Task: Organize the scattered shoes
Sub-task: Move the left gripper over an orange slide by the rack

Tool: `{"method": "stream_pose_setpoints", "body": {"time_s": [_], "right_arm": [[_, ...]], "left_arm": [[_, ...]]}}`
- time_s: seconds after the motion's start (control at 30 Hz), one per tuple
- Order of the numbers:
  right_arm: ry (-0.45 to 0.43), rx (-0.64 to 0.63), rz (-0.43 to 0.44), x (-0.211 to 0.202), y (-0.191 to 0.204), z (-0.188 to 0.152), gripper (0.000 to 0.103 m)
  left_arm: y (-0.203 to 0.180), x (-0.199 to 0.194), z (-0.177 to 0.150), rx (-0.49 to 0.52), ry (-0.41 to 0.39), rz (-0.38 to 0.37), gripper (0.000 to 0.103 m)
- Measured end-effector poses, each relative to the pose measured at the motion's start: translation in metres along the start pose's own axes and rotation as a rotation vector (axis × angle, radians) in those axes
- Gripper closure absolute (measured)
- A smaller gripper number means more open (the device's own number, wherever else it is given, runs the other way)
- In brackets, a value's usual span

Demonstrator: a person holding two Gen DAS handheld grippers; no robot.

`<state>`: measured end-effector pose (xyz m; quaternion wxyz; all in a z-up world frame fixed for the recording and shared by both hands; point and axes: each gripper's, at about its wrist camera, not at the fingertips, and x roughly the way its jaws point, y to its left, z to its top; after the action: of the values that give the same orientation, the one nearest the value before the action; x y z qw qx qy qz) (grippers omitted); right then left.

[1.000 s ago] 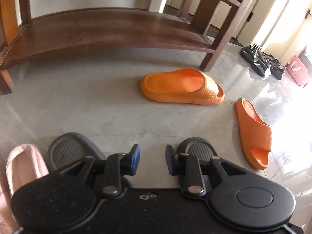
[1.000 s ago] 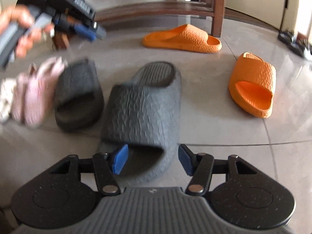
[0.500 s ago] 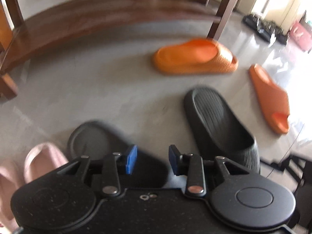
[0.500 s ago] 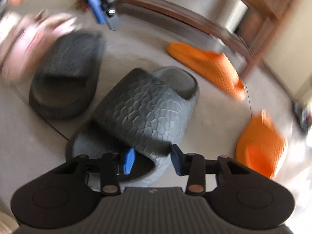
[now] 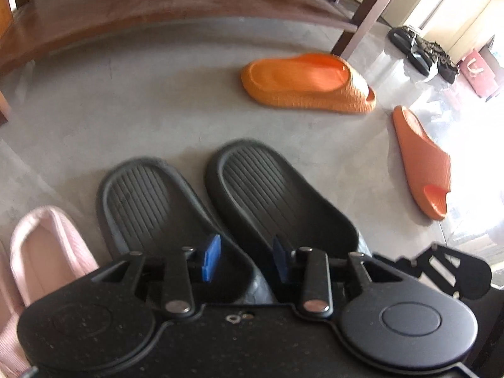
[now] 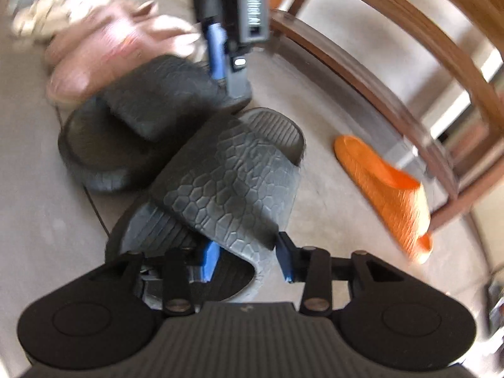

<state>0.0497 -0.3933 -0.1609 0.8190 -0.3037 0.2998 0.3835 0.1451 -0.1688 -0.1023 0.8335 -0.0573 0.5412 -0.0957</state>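
Since a second ago, my right tongs (image 6: 247, 260) have swung the black slide (image 6: 220, 186) beside its mate (image 6: 126, 132), clenched on its strap; left tongs (image 5: 245, 260) hang released. Orange slides (image 5: 308, 83) lie apart beyond. Releasing crooked leaves it skewed.

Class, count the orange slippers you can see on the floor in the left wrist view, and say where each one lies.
2. One orange slipper lies beside the wooden bench leg; the second orange slipper lies nearer the right edge, apart from it. None appears hidden.
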Motion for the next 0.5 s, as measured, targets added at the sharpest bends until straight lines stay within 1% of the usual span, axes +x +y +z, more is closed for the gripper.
{"method": "stream_pose_setpoints", "body": {"time_s": [0.07, 0.13, 0.17, 0.3, 0.37, 0.4, 0.43, 0.5], "right_arm": [[0.002, 0.092, 0.012, -0.007, -0.006, -0.006, 0.060], [-0.036, 0.253, 0.034, -0.020, -0.023, -0.018, 0.058], [-0.055, 0.333, 0.045, -0.027, -0.032, -0.024, 0.058], [-0.129, 0.643, 0.084, -0.053, -0.065, -0.047, 0.058], [-0.142, 0.682, 0.036, -0.055, -0.073, -0.049, 0.058], [-0.137, 0.700, -0.014, -0.053, -0.078, -0.050, 0.058], [-0.136, 0.720, -0.057, -0.052, -0.084, -0.050, 0.058], [-0.158, 0.777, -0.078, -0.050, -0.098, -0.056, 0.058]], "left_arm": [[-0.003, -0.006, 0.005, 0.019, -0.039, 0.001, 0.067], [-0.009, -0.011, 0.014, 0.037, -0.096, -0.025, 0.067], [-0.011, -0.010, 0.018, 0.039, -0.109, -0.041, 0.067], [-0.031, 0.003, 0.047, 0.051, -0.195, -0.175, 0.066], [-0.046, 0.016, 0.062, 0.056, -0.217, -0.219, 0.066], [-0.058, 0.026, 0.074, 0.061, -0.225, -0.242, 0.066], [-0.068, 0.033, 0.083, 0.065, -0.227, -0.251, 0.066], [-0.088, 0.049, 0.098, 0.079, -0.224, -0.249, 0.066]]}}
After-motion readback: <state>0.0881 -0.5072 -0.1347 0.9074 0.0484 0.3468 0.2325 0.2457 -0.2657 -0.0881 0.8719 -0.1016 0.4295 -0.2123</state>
